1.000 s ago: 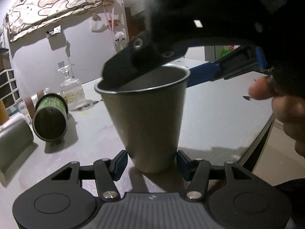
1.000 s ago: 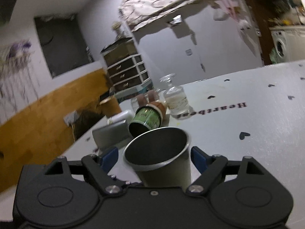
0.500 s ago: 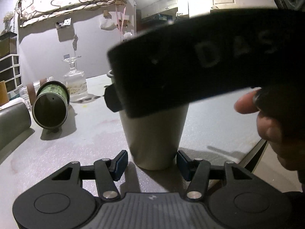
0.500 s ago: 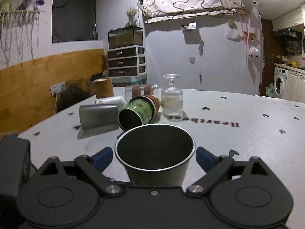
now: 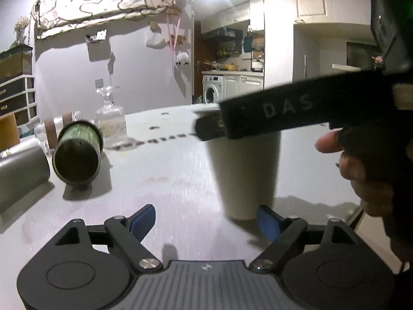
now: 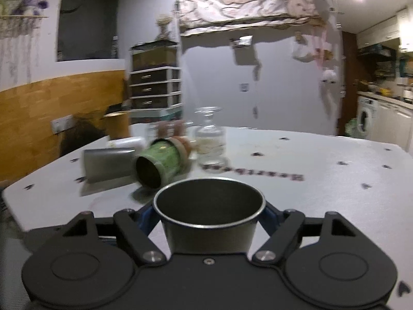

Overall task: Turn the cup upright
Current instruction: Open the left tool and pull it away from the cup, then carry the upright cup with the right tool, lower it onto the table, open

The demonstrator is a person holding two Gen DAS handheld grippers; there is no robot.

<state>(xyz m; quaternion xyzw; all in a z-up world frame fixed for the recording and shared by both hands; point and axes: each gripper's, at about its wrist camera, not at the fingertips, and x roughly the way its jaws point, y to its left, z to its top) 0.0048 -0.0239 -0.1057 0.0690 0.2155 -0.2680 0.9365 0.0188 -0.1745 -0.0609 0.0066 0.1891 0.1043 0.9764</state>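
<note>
- Since a second ago, left hand-held gripper (image 5: 206, 221) has slid left; cup (image 5: 245, 175) now sits right of its spread fingers, upright on tabletop (image 5: 167, 175).
- Right hand-held gripper (image 6: 209, 219) is nearer and pinches the cup (image 6: 209, 222) below its rim, mouth up, long axis vertical.

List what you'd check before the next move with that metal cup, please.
1. Steel cup upright, mouth facing up: ok.
2. Right gripper jaws pressed against the cup's sides: ok.
3. Cup's base fully seated on the table: cannot tell; it looks so from the left view.
4. Left gripper open and holding nothing: ok.
5. Green can, lying on its side, apart from the cup: ok.
</note>
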